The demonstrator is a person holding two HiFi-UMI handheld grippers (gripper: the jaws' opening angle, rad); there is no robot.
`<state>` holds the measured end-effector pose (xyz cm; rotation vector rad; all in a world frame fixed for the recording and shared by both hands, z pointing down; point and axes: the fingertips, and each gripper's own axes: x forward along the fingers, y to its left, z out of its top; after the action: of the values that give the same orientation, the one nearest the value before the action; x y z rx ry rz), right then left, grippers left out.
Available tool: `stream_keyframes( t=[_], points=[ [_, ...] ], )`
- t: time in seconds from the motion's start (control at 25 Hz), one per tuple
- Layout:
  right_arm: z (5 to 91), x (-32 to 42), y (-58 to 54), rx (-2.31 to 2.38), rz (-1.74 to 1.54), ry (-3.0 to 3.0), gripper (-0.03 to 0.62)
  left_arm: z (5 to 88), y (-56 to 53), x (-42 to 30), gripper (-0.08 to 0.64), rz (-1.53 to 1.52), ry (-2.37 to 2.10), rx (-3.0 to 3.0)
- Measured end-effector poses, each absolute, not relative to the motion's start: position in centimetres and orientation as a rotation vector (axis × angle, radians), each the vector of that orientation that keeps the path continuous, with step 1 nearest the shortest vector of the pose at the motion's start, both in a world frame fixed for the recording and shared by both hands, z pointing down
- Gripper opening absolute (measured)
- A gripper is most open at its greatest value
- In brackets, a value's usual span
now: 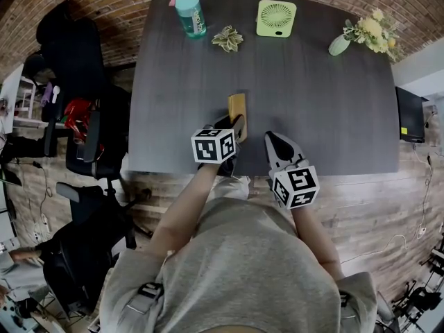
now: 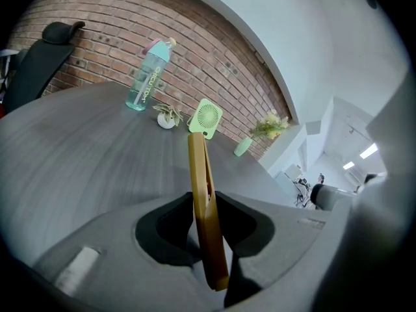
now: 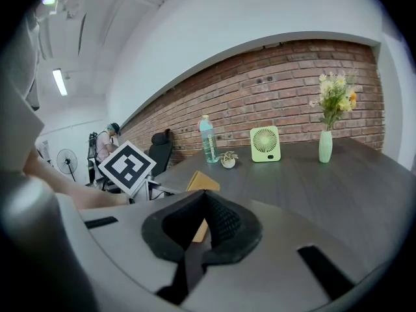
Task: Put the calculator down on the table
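A mustard-yellow calculator [image 1: 237, 108] sits near the front edge of the dark table [image 1: 319, 96]. In the left gripper view the calculator [image 2: 203, 194] stands on its thin edge between the jaws, tilted slightly. My left gripper [image 1: 234, 127] [image 2: 205, 229] is around its near end, and a slim gap shows on the calculator's left side, so the pads do not clamp it. My right gripper [image 1: 275, 141] [image 3: 200, 223] hovers just right of it, shut with nothing in it. Past its pads the calculator [image 3: 202, 182] peeks out.
Along the table's far edge stand a teal bottle [image 1: 189, 9], a small plant [image 1: 227, 39], a green fan [image 1: 276, 18] and a vase of flowers [image 1: 362, 33]. Office chairs [image 1: 87, 141] crowd the left side. A monitor [image 1: 411, 114] is at the right.
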<state>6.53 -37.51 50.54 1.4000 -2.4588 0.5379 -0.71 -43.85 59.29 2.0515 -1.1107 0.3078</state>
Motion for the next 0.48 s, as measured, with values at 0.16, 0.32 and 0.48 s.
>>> stream_keyframes(
  t=[0.16,0.32,0.48],
  points=[
    [50.7,6.6,-37.9,1.402,0.539,-2.458,0.003,60.0,-44.7,-0.8,0.1,0.305,-1.117,2.012],
    [50.8,6.5,-38.0,1.4,0.542,-2.459,0.003,60.6,-45.1,-0.9,0.106,0.307,-1.126,1.984],
    [50.8,6.5,-38.3,1.403,0.545,-2.458,0.003,61.1,-45.5,-1.1,0.11,0.317,-1.13,1.96]
  ],
)
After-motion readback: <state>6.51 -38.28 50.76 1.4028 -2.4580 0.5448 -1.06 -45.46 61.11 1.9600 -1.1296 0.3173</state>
